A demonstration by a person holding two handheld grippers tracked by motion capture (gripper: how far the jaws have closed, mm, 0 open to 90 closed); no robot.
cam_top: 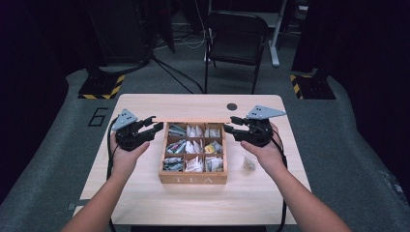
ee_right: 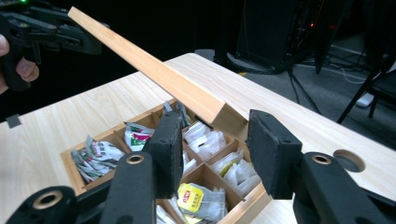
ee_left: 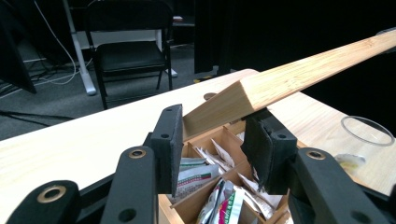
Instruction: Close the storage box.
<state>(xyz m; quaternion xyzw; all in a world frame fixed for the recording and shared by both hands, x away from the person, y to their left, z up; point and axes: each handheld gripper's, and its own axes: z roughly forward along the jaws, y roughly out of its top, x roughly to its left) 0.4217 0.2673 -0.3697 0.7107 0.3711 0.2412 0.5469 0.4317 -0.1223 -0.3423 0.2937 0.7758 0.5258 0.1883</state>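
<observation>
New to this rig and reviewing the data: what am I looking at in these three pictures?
There is no robot here. A person holds a hand-operated two-finger gripper in each hand. The high view looks down on the table from above the person. The other two pictures come from cameras riding on each gripper, looking along its black fingers.

On the table stands a wooden tea box with compartments full of tea bags. A clear glass sits beside it.

The box's lid is raised. The left gripper appears clamped on one free corner. The right gripper has the other corner between its fingers, but there is a visible gap, so it is not gripping.
</observation>
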